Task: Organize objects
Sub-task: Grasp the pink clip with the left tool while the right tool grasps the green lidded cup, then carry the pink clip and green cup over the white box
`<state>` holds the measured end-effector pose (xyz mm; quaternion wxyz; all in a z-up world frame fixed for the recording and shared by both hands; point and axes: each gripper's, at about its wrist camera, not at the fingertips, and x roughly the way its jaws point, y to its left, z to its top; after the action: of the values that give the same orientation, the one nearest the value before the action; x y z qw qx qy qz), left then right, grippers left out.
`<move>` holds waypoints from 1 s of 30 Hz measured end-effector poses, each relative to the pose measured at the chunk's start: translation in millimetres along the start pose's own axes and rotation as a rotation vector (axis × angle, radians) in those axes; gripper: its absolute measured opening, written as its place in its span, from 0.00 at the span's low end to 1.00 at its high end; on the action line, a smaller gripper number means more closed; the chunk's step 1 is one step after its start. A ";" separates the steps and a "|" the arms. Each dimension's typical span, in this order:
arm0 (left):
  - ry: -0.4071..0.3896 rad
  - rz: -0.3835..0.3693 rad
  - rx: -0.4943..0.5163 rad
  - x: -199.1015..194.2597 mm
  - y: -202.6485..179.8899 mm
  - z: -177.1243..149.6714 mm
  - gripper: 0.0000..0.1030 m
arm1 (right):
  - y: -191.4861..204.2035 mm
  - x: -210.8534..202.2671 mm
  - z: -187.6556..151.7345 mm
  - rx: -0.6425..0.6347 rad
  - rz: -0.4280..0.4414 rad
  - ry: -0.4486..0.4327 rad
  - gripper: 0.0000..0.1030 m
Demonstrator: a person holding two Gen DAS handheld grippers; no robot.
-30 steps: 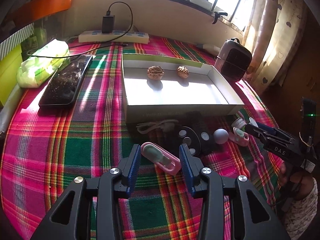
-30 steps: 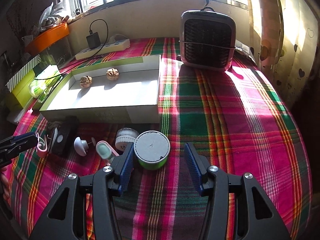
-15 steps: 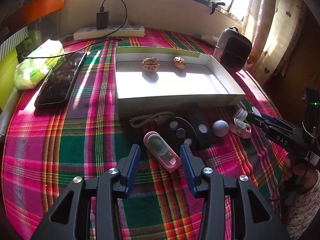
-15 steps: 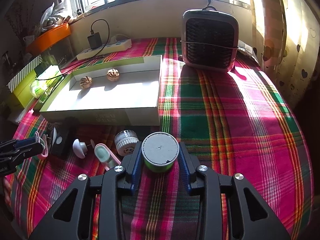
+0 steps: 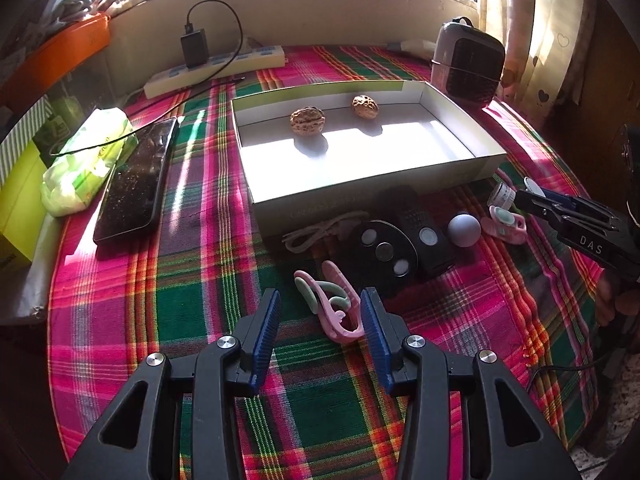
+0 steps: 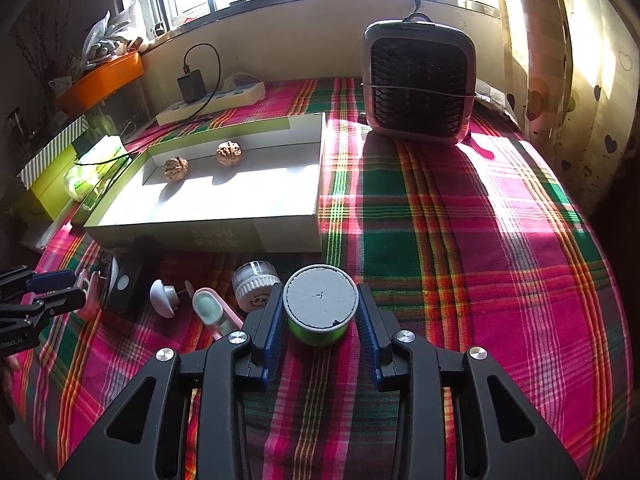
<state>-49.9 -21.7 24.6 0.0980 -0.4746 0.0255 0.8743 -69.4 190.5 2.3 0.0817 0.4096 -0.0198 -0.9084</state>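
A pink clip with green pads [image 5: 334, 312] lies on its side on the plaid cloth. My left gripper [image 5: 322, 312] is open around it. Its right finger is close against the clip; its left finger stands well apart. My right gripper [image 6: 320, 316] is shut on a green tin with a grey lid [image 6: 320, 300], both blue pads pressing its sides, the tin resting on the cloth. Behind stands a white open box [image 5: 360, 200] holding two walnuts [image 5: 307, 120]. In the right wrist view the left gripper [image 6: 40, 296] shows at the far left.
Before the box lie a white cord [image 5: 316, 232], a round black remote [image 5: 384, 252], a black device [image 5: 424, 228], a grey ball [image 5: 464, 230], a second pink clip [image 5: 504, 224] and a small jar [image 6: 256, 284]. Phone [image 5: 136, 184] and tissue pack [image 5: 88, 160] left; heater [image 6: 420, 84] back right.
The right jaws closed onto the green tin. The pink clip went from lying flat to lying on its side, and the left gripper rolled and shifted slightly around it.
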 end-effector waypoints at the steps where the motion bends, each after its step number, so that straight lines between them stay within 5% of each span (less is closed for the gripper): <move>1: 0.000 -0.010 -0.008 -0.5 0.2 -0.9 0.39 | -0.3 0.3 0.0 0.001 0.000 0.001 0.34; 19: -0.022 0.040 -0.080 14.8 0.9 -6.0 0.38 | -0.5 0.9 -0.2 0.003 0.002 0.001 0.34; 30: -0.041 0.050 -0.114 14.4 10.3 -5.1 0.21 | -0.3 0.8 -0.2 0.005 0.001 0.001 0.34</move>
<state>-55.4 -30.5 9.3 0.0495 -0.4606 -0.0147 0.8861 -69.9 190.7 1.6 0.0814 0.4105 -0.0221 -0.9080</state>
